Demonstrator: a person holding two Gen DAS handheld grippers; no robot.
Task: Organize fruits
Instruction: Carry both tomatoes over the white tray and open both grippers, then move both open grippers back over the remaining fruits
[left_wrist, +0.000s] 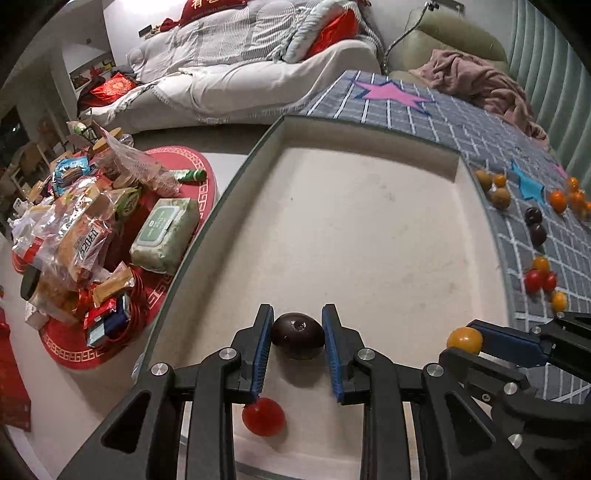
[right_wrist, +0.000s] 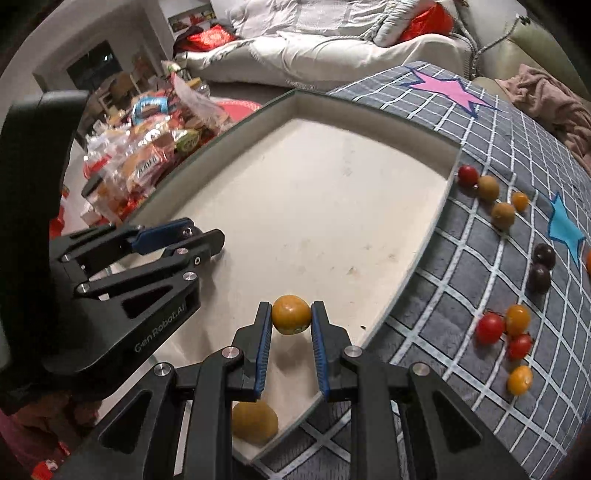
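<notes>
Clamped between the blue pads of the left gripper (left_wrist: 297, 334) is a dark purple fruit (left_wrist: 297, 335), held over the near end of the shallow white tray (left_wrist: 369, 221); directly beneath that claw, close to its left finger, a red tomato (left_wrist: 263, 417) lies on the tray floor. Right gripper (right_wrist: 291, 315) is likewise closed on its load, a yellow-orange fruit (right_wrist: 291, 314), and hangs over the tray's near right corner, with another yellow fruit (right_wrist: 255, 422) resting in the tray just below and behind its fingertips. Beyond both claws the tray floor stretches away bare to its far wall. To the right of the right claw, outside the tray, loose fruits (right_wrist: 517, 321) sit scattered on the grey checked blanket (right_wrist: 461, 295): red, orange, brown and dark ones in small clusters.
</notes>
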